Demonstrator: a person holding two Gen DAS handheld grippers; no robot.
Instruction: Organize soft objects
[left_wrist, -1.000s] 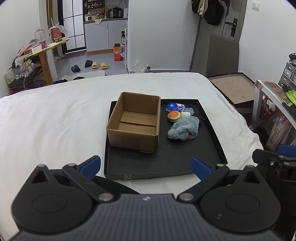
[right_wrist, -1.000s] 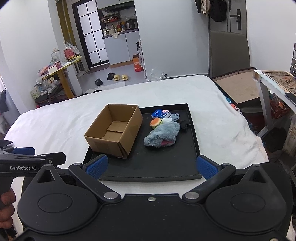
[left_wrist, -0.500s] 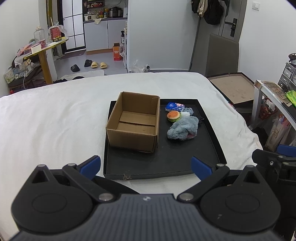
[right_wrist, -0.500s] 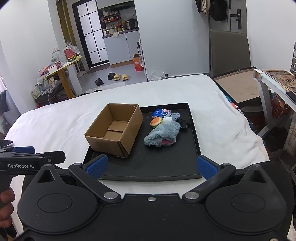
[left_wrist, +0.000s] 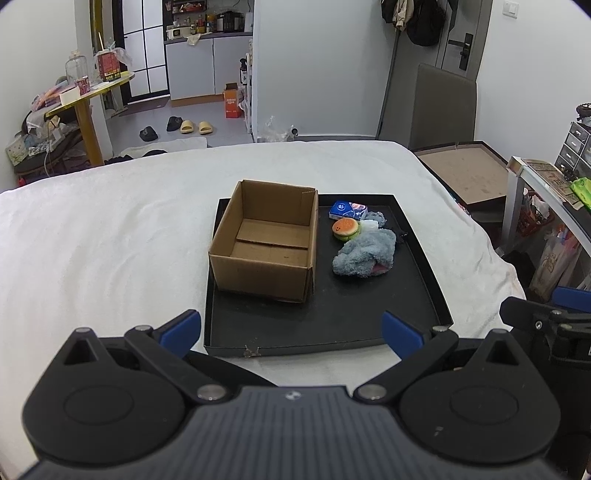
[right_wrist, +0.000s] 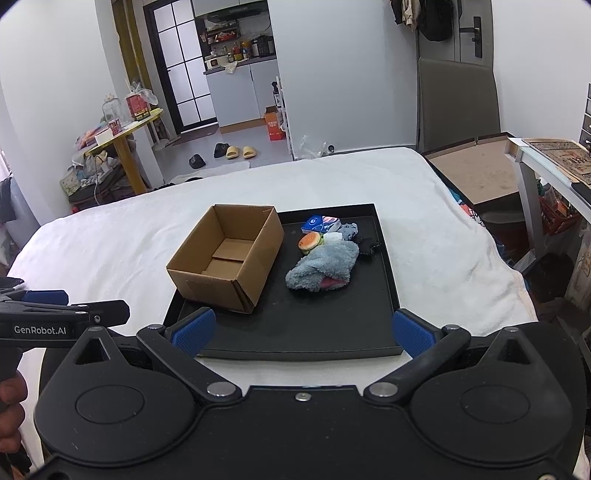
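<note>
A black tray (left_wrist: 332, 328) (right_wrist: 303, 339) lies on the white bed. On its left stands an open, empty cardboard box (left_wrist: 266, 240) (right_wrist: 229, 258). To the right of the box lie a fluffy grey-blue cloth (left_wrist: 364, 253) (right_wrist: 323, 266), a burger toy (left_wrist: 345, 229) (right_wrist: 309, 242), a blue tissue pack (left_wrist: 347, 209) (right_wrist: 319, 223), a small grey item (left_wrist: 376, 218) (right_wrist: 349, 229) and a small black item (right_wrist: 367, 245). My left gripper (left_wrist: 291, 328) and right gripper (right_wrist: 303, 328) are both open and empty, held back at the tray's near edge.
The white bed (left_wrist: 110, 240) surrounds the tray. A flat cardboard-lined tray (left_wrist: 465, 173) and a white side table (left_wrist: 546, 184) stand to the right. A yellow table (left_wrist: 88, 99) with clutter and slippers (left_wrist: 194, 127) are beyond the bed.
Both views have barely shifted. Both grippers stay open and the objects on the tray have not moved.
</note>
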